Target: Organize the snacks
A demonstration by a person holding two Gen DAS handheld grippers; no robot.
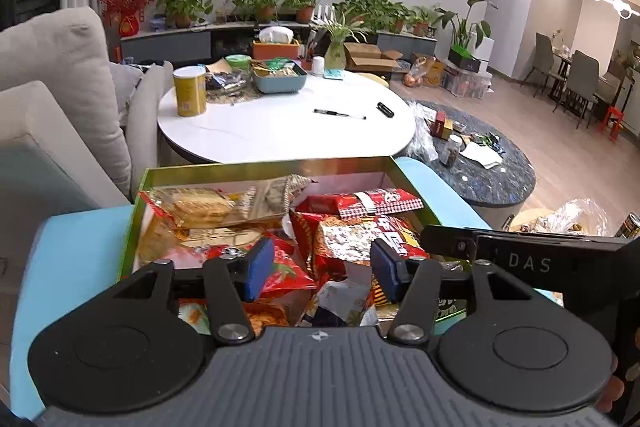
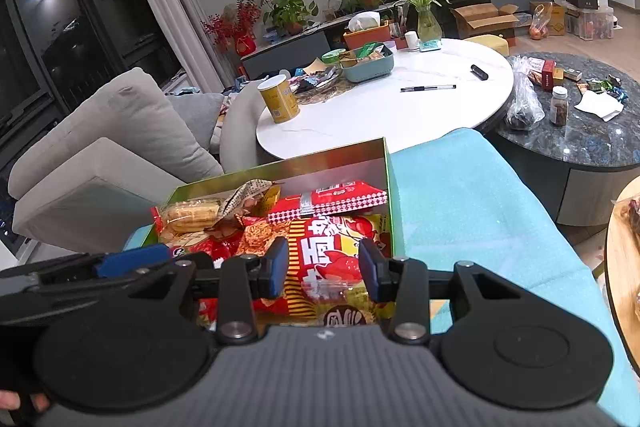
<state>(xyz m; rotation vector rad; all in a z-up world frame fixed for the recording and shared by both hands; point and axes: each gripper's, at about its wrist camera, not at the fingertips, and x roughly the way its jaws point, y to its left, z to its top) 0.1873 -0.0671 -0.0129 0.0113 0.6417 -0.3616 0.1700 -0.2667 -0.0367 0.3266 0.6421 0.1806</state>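
Snack box (image 1: 264, 169): green w/ gold inner walls, open top, sits on a light-blue foam pad (image 2: 472, 195) in front of the white round table (image 1: 280, 131). Box is packed w/ snack packets (image 1: 344, 235), mostly red and yellow; a clear pack of wafers (image 2: 192, 215) lies at its far-left corner.

Left gripper (image 1: 322, 273): over the near part of the box, the 2 blue pads spread apart, not pressing on any packet.

Right gripper (image 2: 323, 269): over the near-right part of the box, the 2 pads parted above a red-yellow packet (image 2: 324, 259), no contact seen.
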